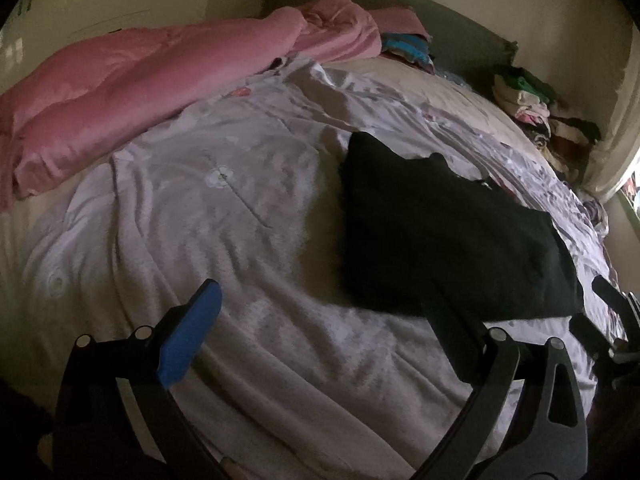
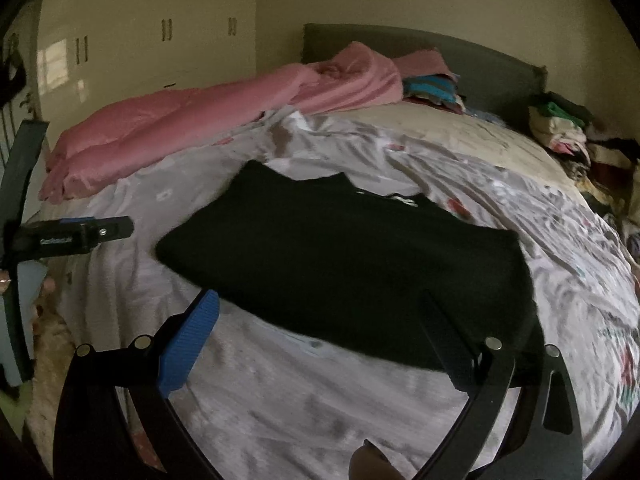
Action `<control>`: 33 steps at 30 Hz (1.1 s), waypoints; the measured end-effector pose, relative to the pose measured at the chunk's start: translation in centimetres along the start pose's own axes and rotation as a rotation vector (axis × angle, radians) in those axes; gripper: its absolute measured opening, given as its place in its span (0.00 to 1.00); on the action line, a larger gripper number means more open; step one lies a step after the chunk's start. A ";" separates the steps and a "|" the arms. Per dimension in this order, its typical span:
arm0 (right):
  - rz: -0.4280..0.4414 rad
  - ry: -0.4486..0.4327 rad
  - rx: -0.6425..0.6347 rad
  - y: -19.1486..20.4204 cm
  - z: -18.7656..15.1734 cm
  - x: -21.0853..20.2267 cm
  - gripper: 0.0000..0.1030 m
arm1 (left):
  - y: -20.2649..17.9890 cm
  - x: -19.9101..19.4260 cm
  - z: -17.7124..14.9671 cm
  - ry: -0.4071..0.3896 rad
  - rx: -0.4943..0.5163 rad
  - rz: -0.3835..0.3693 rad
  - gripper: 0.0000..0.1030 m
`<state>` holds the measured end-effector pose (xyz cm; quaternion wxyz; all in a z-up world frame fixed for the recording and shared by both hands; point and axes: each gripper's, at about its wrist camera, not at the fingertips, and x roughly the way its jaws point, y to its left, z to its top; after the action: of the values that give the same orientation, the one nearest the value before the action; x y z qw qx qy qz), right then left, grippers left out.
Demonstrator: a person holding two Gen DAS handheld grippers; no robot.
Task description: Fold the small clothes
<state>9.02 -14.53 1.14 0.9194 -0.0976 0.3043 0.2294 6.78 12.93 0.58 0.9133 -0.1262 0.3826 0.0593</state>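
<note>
A black garment (image 1: 448, 232) lies flat on the pale floral bedsheet (image 1: 208, 216), folded into a rough rectangle with its neckline towards the headboard. My left gripper (image 1: 320, 294) stands open over the sheet, just left of the garment's near left corner, its right finger at that edge. In the right wrist view the same garment (image 2: 340, 256) fills the middle. My right gripper (image 2: 319, 294) is open over its near edge, holding nothing. The left gripper (image 2: 116, 228) shows at the far left there, and the right gripper (image 1: 600, 312) at the far right of the left wrist view.
A pink duvet (image 1: 132, 92) is bunched along the far left of the bed. Stacks of folded clothes (image 1: 528, 100) sit by the grey headboard (image 2: 440, 60) and the right wall. Cream wardrobe doors (image 2: 160, 40) stand behind the bed.
</note>
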 end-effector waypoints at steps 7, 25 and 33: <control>0.041 0.019 -0.070 3.3 0.8 2.3 0.96 | 0.9 0.7 1.2 -0.002 -0.024 0.019 0.91; -0.008 0.094 -0.302 8.9 0.3 8.6 0.96 | 0.1 5.5 6.8 0.025 0.062 0.115 0.91; -0.065 0.139 -0.370 9.7 -0.1 12.0 0.96 | 0.1 7.9 7.9 0.048 0.062 0.135 0.91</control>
<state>12.85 -1.72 -6.60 0.8695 -0.2903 0.3163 0.2441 17.67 15.24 0.26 0.9013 -0.0731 0.4136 0.1058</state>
